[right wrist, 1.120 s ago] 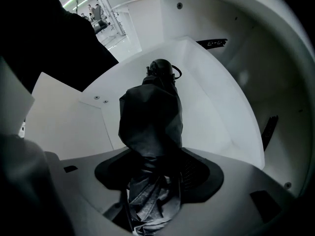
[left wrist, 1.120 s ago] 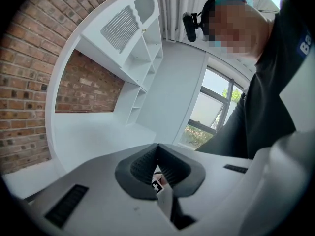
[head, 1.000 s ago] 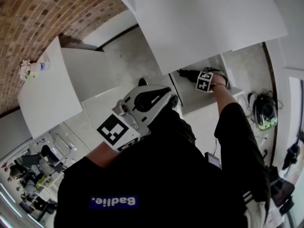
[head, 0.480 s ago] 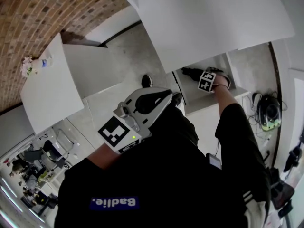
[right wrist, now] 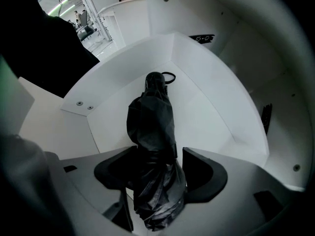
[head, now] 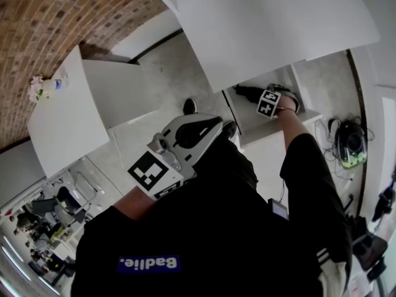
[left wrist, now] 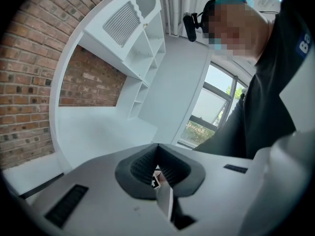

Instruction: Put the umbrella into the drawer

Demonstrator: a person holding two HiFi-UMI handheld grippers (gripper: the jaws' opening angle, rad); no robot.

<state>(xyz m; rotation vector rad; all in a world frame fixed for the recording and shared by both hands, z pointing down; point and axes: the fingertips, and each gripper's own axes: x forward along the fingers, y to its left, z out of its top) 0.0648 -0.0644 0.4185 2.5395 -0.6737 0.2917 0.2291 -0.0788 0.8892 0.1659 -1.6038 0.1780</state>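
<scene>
A black folded umbrella (right wrist: 151, 132) lies between the jaws of my right gripper (right wrist: 156, 168), which is shut on it. Its far end with the strap loop points into the open white drawer (right wrist: 211, 95) and sits low over the drawer's floor. In the head view my right gripper (head: 253, 98) reaches into the drawer (head: 279, 130) under the white desk top, and the umbrella (head: 242, 92) shows as a dark shape ahead of it. My left gripper (head: 216, 127) is held close to my chest, away from the drawer. Its pads (left wrist: 147, 163) are shut with nothing between them.
A large white desk top (head: 272, 23) overhangs the drawer. A white side cabinet (head: 62, 119) with a small flower pot (head: 34, 90) stands at the left by the brick wall (head: 55, 17). Bags and cables (head: 348, 146) lie on the floor at the right.
My right gripper with the umbrella has stayed in the drawer and shifted only slightly. The left gripper has not moved.
</scene>
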